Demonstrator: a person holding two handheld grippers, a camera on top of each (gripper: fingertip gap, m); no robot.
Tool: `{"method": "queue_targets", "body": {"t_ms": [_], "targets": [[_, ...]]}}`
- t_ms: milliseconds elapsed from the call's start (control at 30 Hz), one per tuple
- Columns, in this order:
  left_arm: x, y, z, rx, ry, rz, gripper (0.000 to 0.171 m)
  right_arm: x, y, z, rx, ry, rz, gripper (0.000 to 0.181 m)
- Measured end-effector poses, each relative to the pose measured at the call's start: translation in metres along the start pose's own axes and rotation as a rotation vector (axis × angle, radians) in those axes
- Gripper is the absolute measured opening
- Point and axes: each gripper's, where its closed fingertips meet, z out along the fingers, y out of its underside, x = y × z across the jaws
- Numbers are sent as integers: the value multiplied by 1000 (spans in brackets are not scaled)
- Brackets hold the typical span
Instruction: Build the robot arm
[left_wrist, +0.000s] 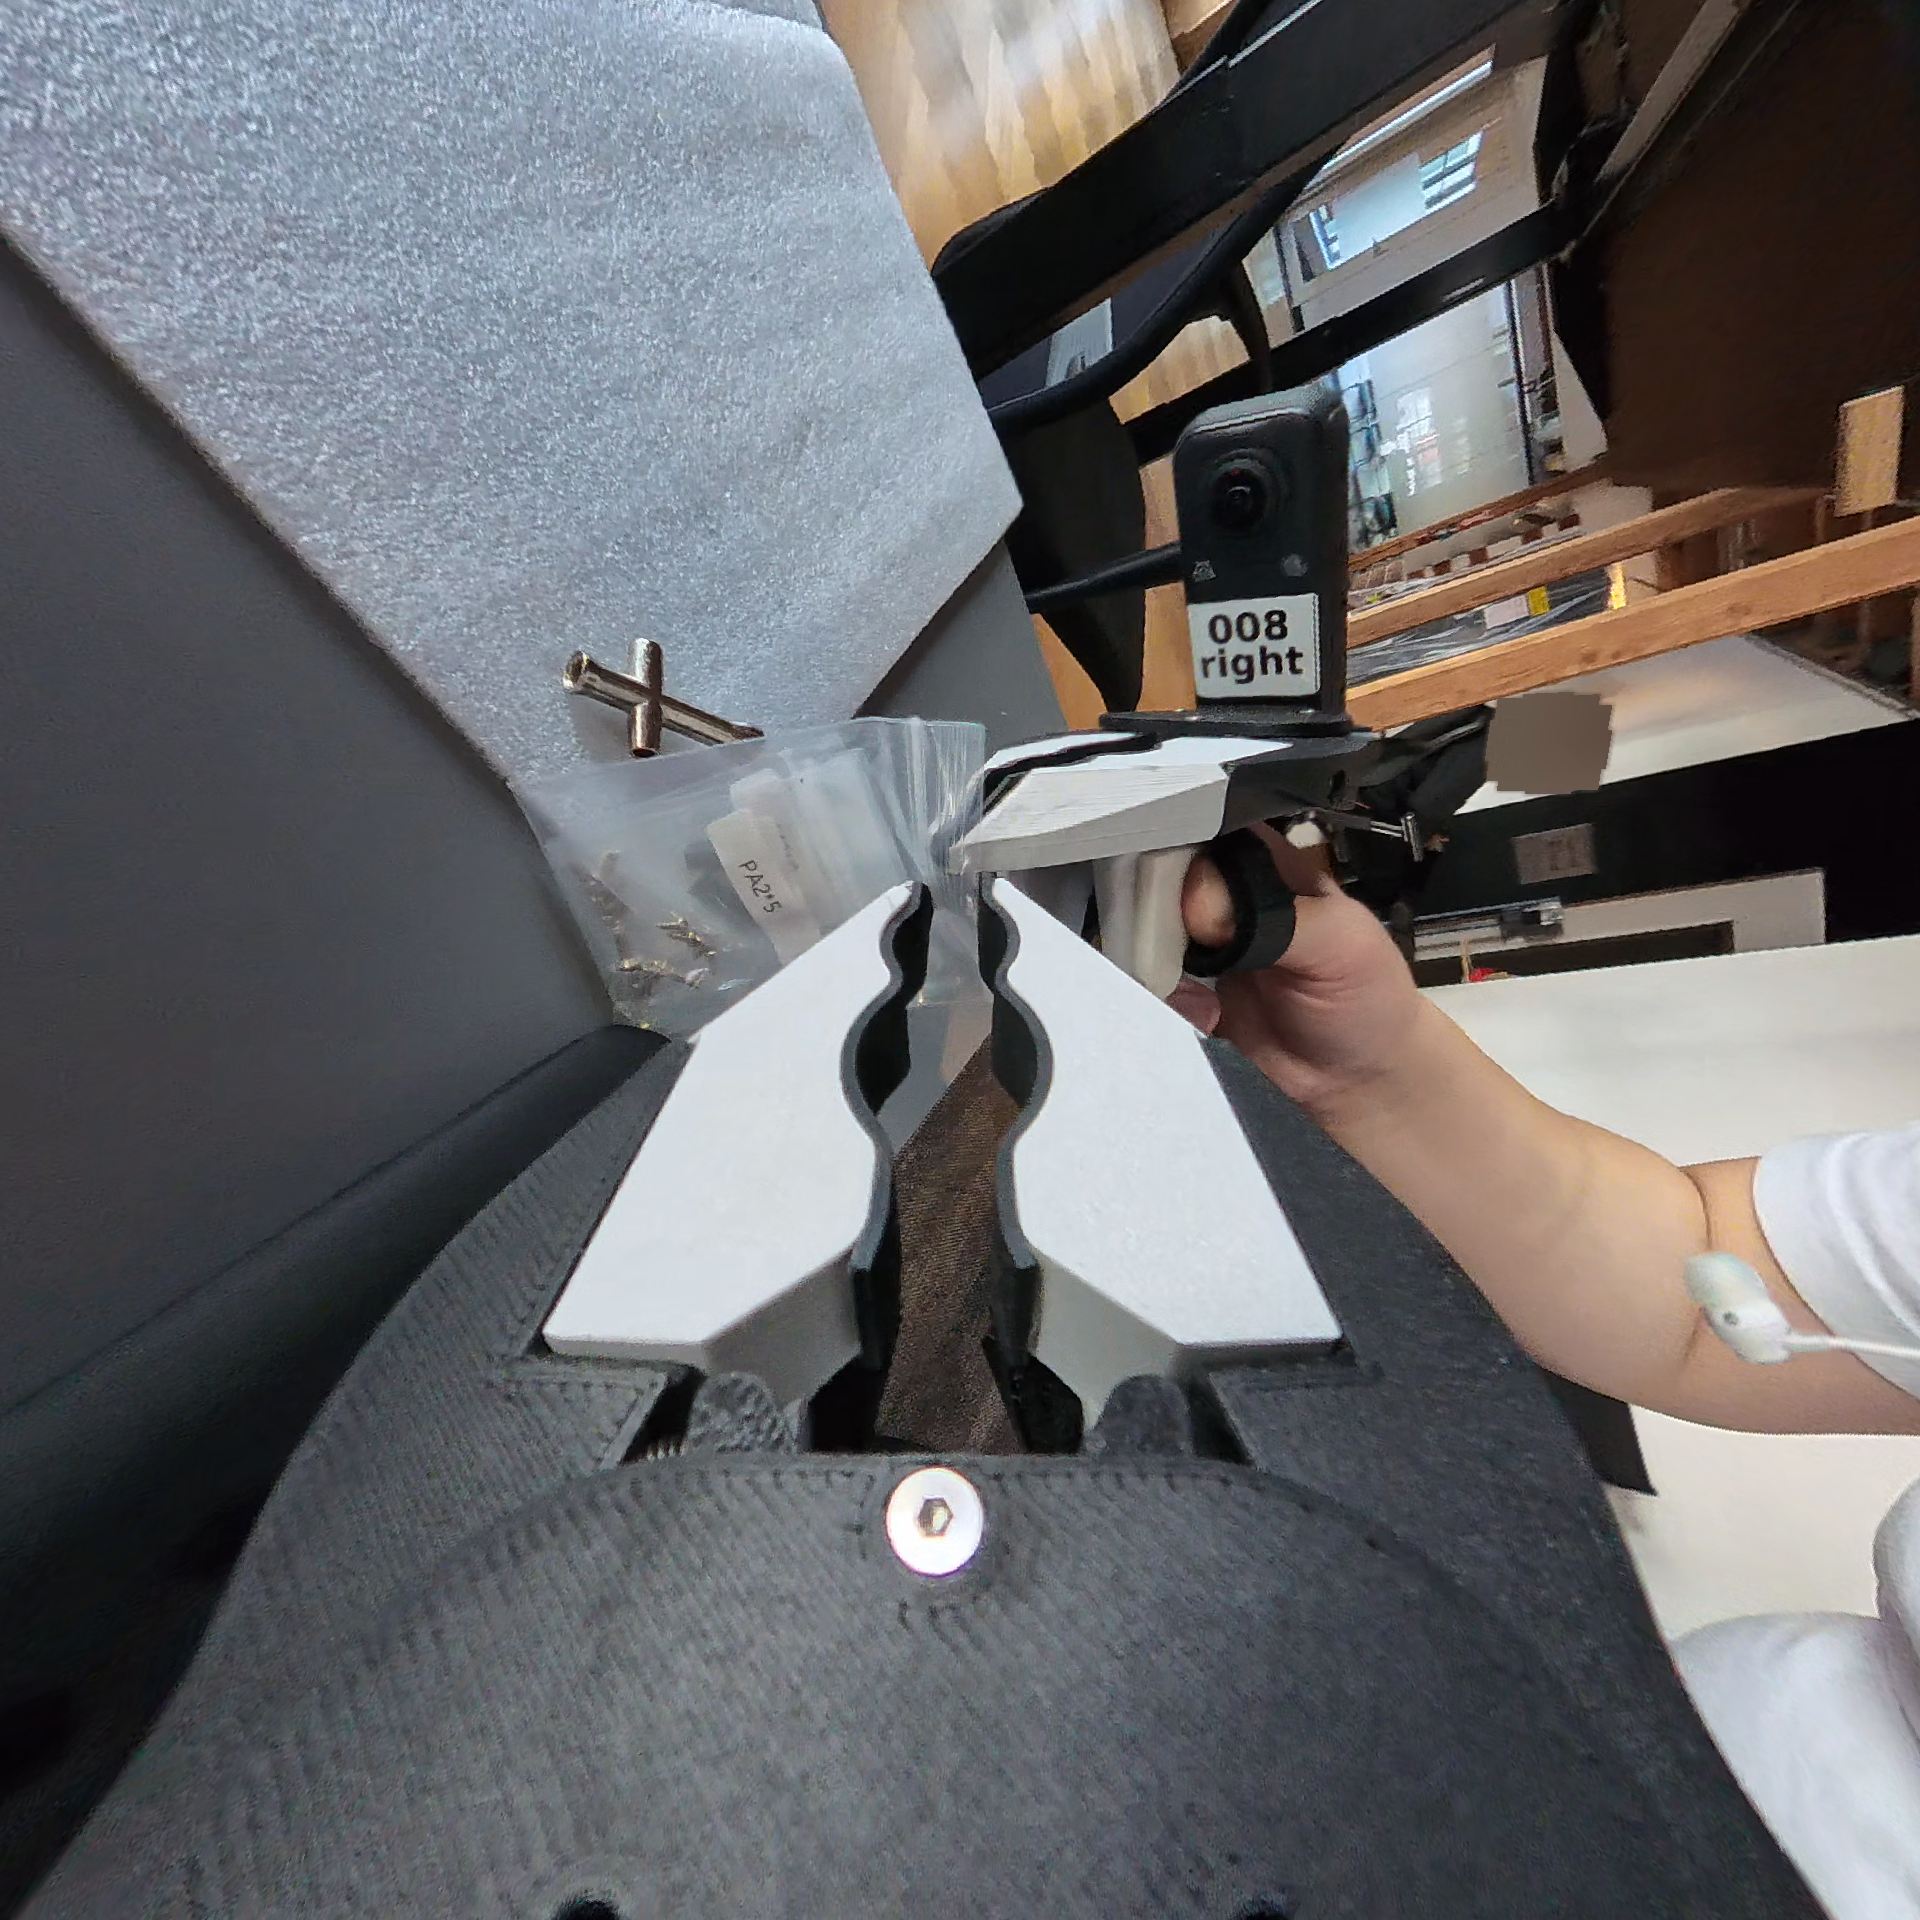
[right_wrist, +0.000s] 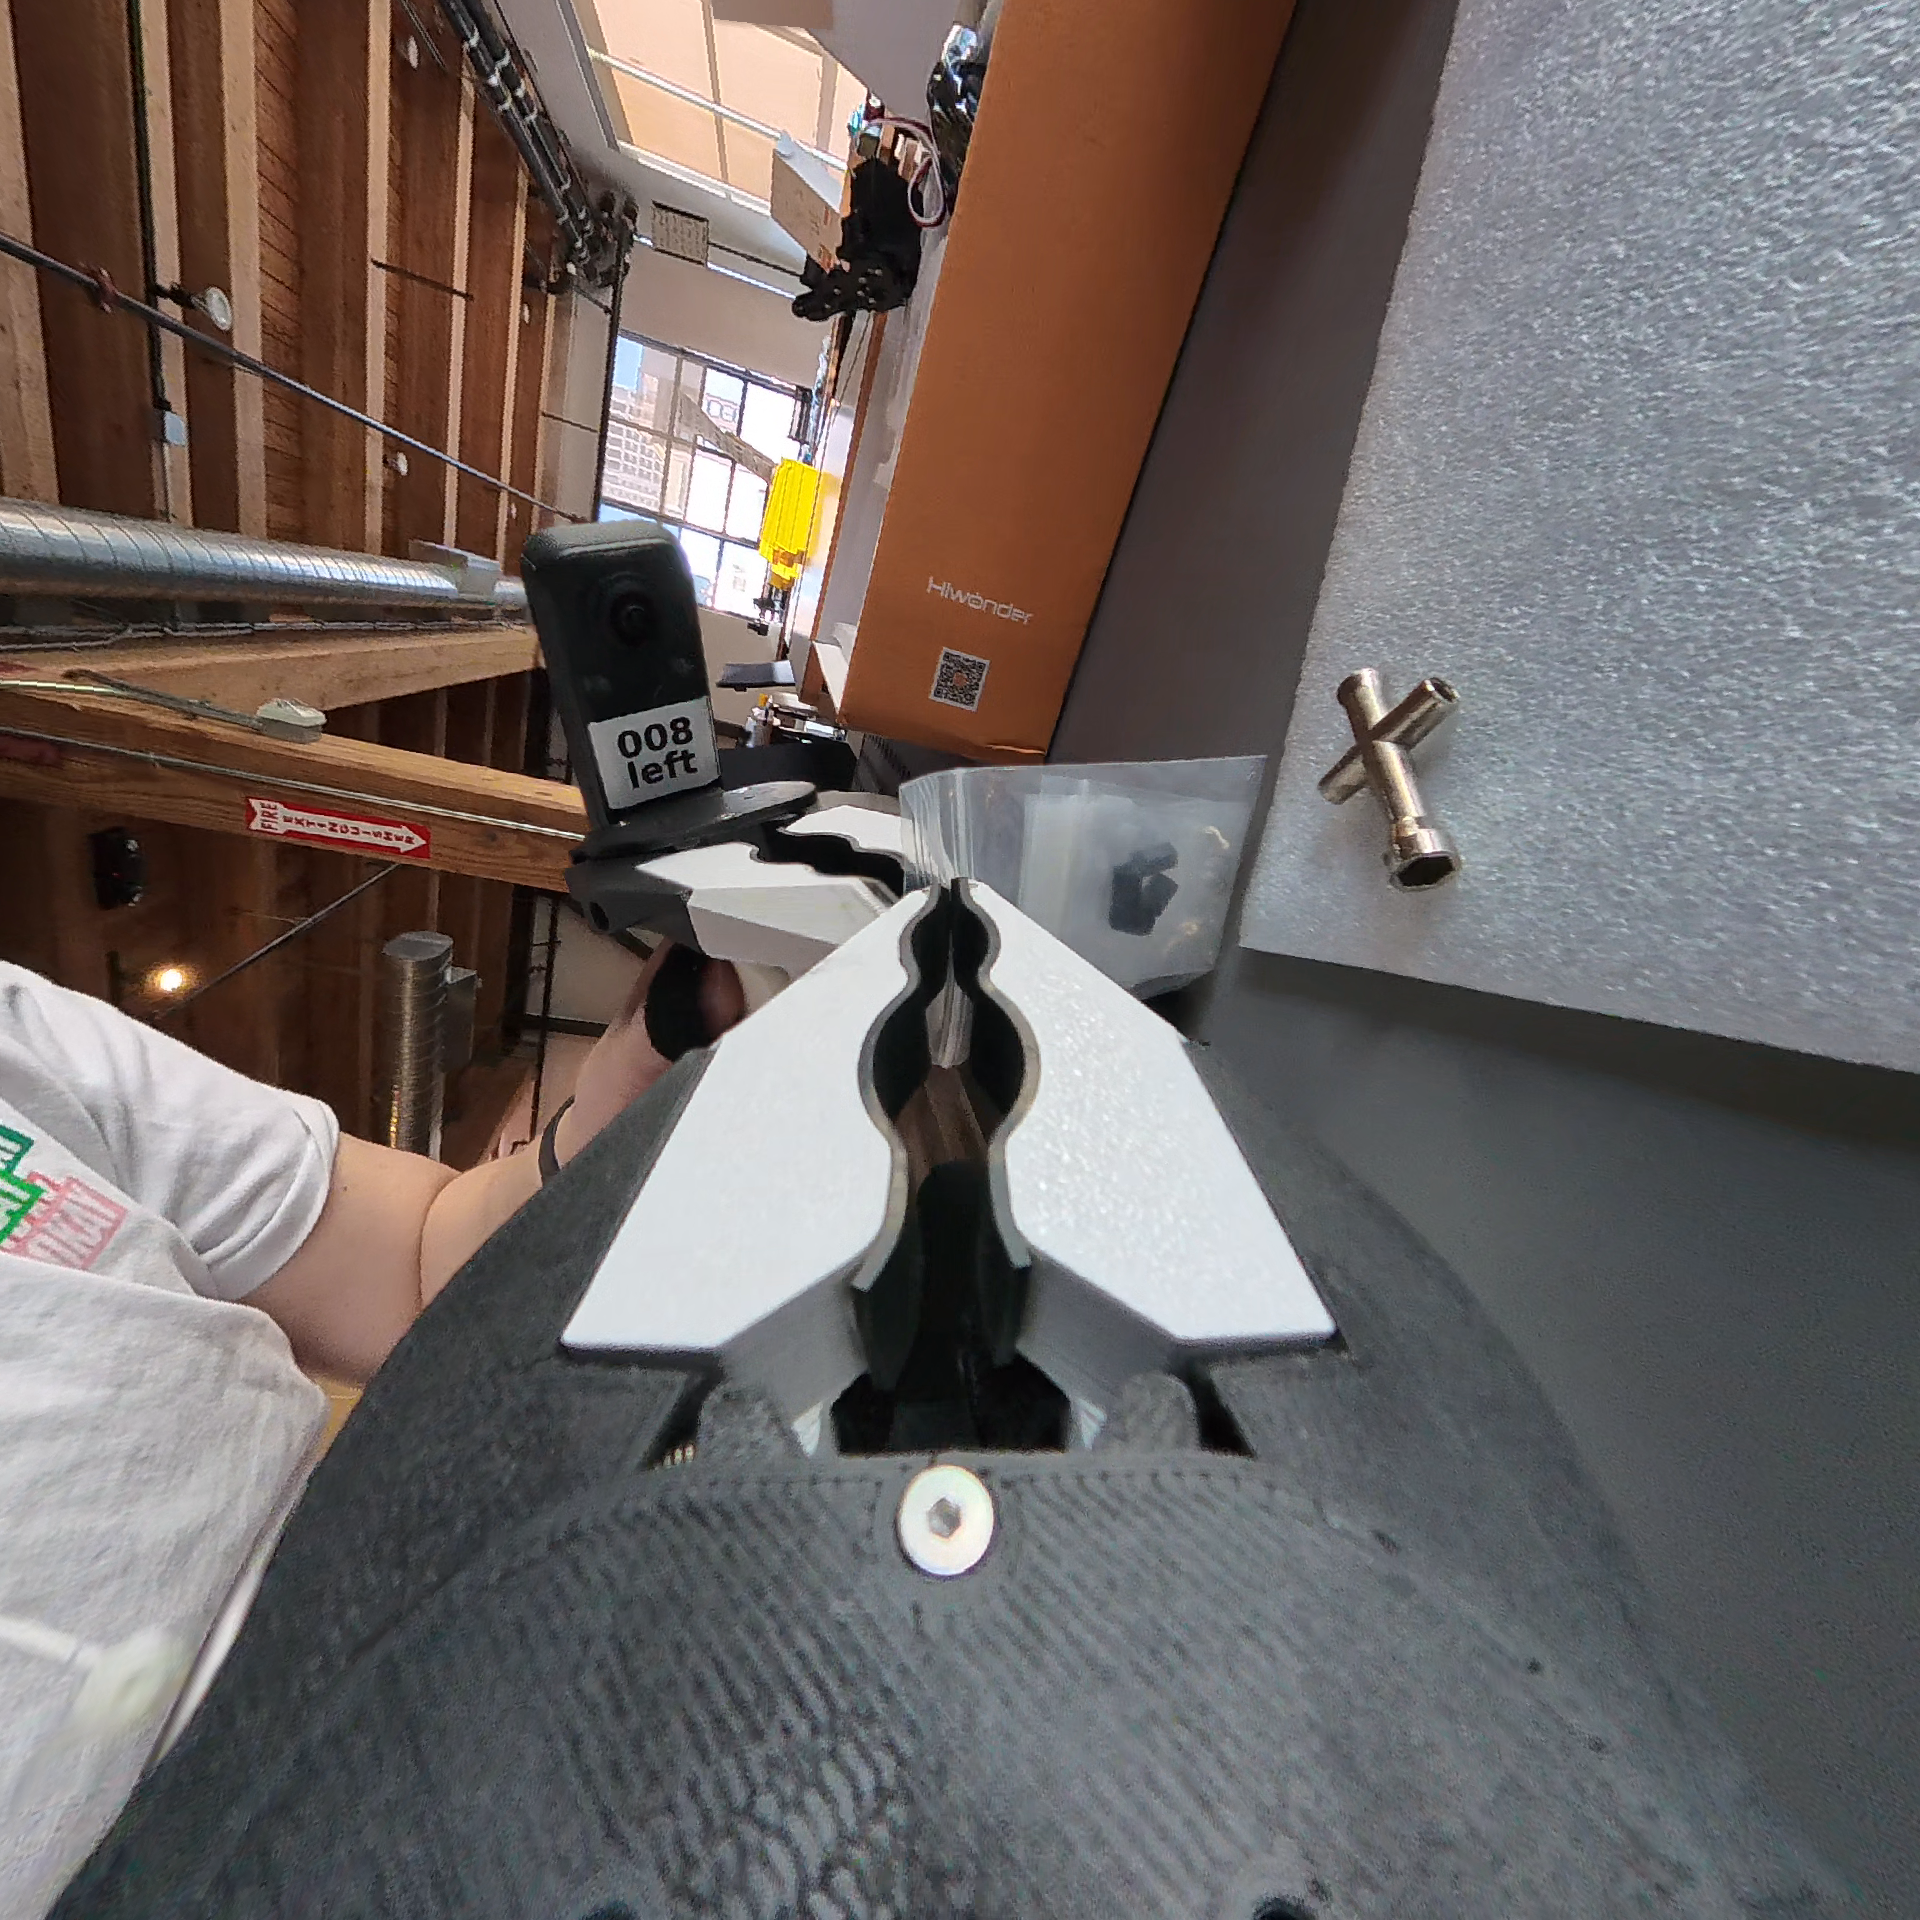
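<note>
A clear zip bag (left_wrist: 748, 831) with small screws and labelled white parts stands on edge on the grey table (left_wrist: 208, 727). My left gripper (left_wrist: 951, 891) is closed to a narrow gap with the bag's top edge between its tips. My right gripper (left_wrist: 961, 847) comes in from the right and pinches the same edge just beyond. In the right wrist view, my right gripper (right_wrist: 954, 888) is shut on the bag (right_wrist: 1091, 831), and the left gripper (right_wrist: 894, 868) meets it from the left. Both grippers hold the bag's edge close together.
A metal cross-shaped socket wrench (left_wrist: 649, 701) lies on a white foam sheet (left_wrist: 468, 364) just behind the bag; the wrench also shows in the right wrist view (right_wrist: 1392, 769). An orange box (right_wrist: 1039, 416) stands at the table's far side. A person's arms and white shirt are close behind the grippers. The tips of both grippers are at nearly the same place.
</note>
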Motion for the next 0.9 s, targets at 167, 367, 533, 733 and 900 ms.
{"method": "queue_targets", "body": {"t_ms": [167,367,533,733,900], "targets": [[1,3,3,-12,21,1,6,1,2,-4,-16,3,-29,0],[1,9,6,-33,71,-55,5,5,8,-9,-52,3,-36,0],[2,6,3,-8,106,-77,2,8,7,-12,-45,-1,-18,0],[2,7,1,0,137,-100,16,8,8,-13,-40,-10,14,0],[1,13,6,-43,66,-7,7,3,12,-7,-64,-9,1,0]]}}
